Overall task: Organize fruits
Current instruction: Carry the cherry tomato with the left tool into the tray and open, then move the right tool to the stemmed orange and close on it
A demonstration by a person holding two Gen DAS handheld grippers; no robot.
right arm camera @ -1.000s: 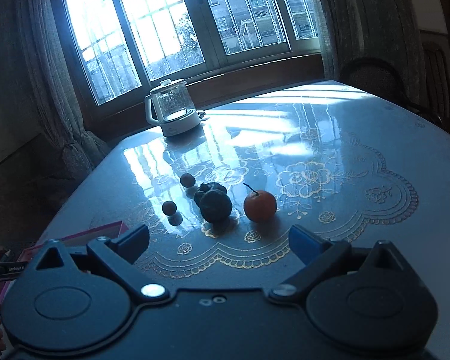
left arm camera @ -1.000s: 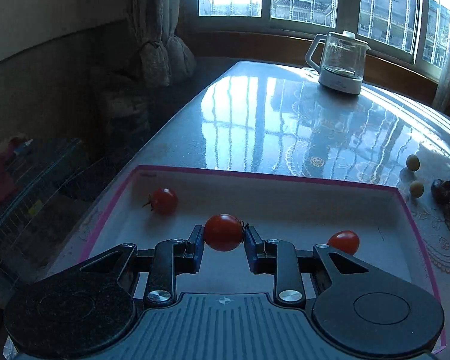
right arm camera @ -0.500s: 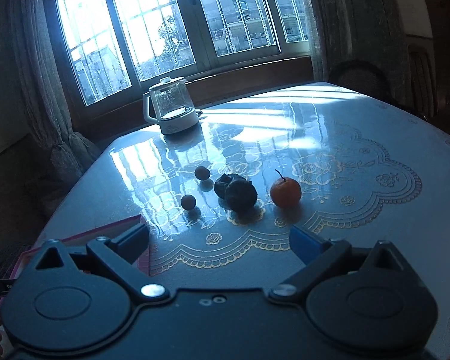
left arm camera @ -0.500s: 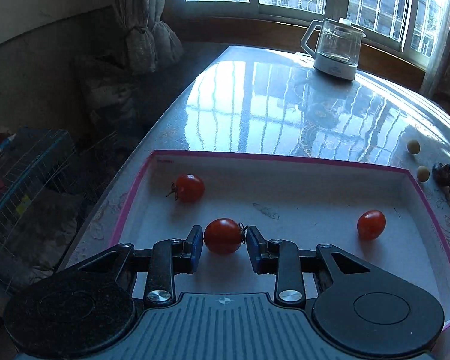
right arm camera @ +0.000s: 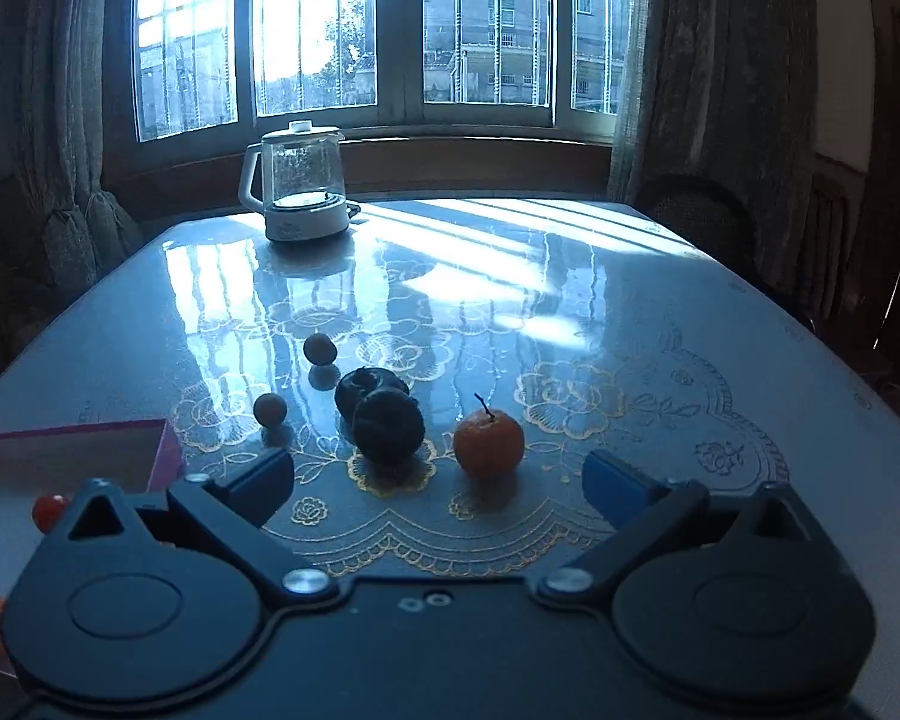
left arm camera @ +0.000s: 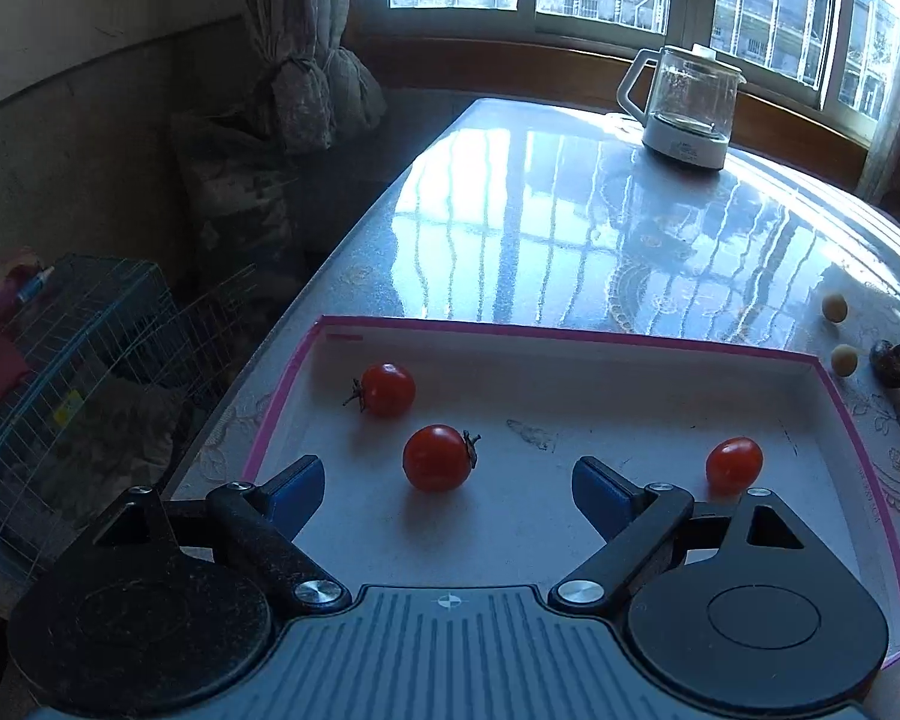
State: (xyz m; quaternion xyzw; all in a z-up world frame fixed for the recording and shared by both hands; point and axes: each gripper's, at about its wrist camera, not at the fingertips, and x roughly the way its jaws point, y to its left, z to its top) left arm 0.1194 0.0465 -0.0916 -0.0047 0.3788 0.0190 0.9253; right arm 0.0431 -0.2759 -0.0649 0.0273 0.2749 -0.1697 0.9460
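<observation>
1. While three cherry tomatoes lie in the pink-rimmed tray (left arm camera: pixel 576 333), the middle tomato (left arm camera: pixel 438 458) rests on the tray floor between the left gripper (left arm camera: pixel 448 489) fingers, touching neither blue pad.
2. A stemmed tomato (left arm camera: pixel 387 390) sits farther back to the left, and a smaller tomato (left arm camera: pixel 734 464) lies near the tray's right side.
3. Half a second ago the left jaws pinched the middle tomato; now they are spread wide and hold nothing.
4. On the glossy desk (right arm camera: pixel 510 300), covered by a lace-patterned cloth, the right gripper (right arm camera: pixel 438 483) has its jaws wide apart and empty, as before.
5. Just ahead of it stands an orange fruit (right arm camera: pixel 489 443) with a stem, beside two dark wrinkled fruits (right arm camera: pixel 384 414) touching each other.
6. Two small round tan fruits (right arm camera: pixel 270 409) lie left of those, apart from each other.
7. A glass kettle (right arm camera: pixel 297 180) on a white base stands at the desk's far end, under a bright bay window (right arm camera: pixel 342 30) with curtains (right arm camera: pixel 714 90).
8. Left of the desk, on the floor, is a wire cage (left arm camera: pixel 90 348).
</observation>
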